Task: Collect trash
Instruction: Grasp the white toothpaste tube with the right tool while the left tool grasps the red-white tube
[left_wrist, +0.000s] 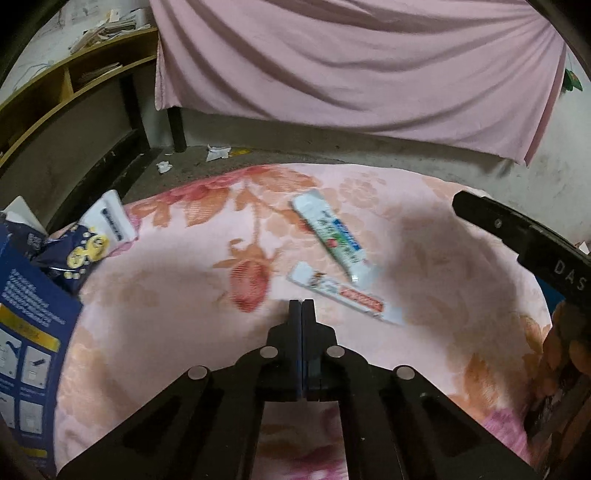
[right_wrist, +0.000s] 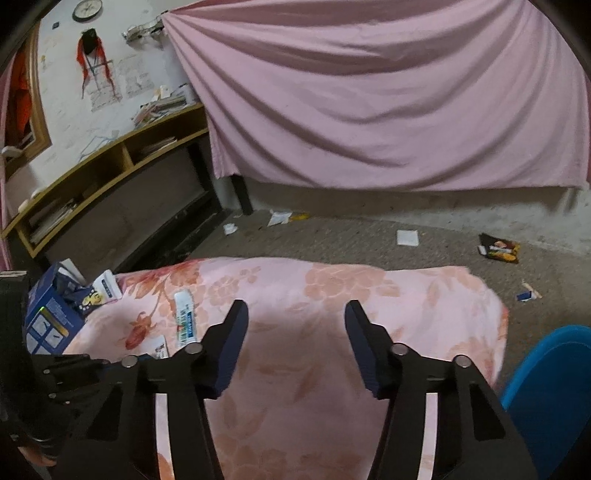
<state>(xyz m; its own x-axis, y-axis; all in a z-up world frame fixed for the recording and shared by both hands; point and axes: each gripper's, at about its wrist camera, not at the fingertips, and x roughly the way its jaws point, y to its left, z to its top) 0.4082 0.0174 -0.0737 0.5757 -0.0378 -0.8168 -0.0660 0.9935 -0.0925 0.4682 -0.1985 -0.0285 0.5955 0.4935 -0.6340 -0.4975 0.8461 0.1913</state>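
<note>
Over the floral blanket (left_wrist: 155, 332), left tongs (left_wrist: 302, 308) shut w/ nothing, right tongs (right_wrist: 295, 314) apart, empty, near 2 tubes (left_wrist: 328, 236).

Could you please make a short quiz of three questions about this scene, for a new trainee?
1. True or false: the left gripper holds a toothpaste tube.
2. Multiple choice: where does the dark snack wrapper lie? A. on the floral blanket B. on the bare floor beyond the blanket C. on the wooden shelf
3. Fill in: the two toothpaste tubes, green-and-white and red-labelled, lie on the ____.

Key:
1. False. Its jaws are shut on nothing, and the tubes lie just beyond its tips.
2. B
3. floral blanket

The right gripper is open, with nothing between its jaws.
</note>
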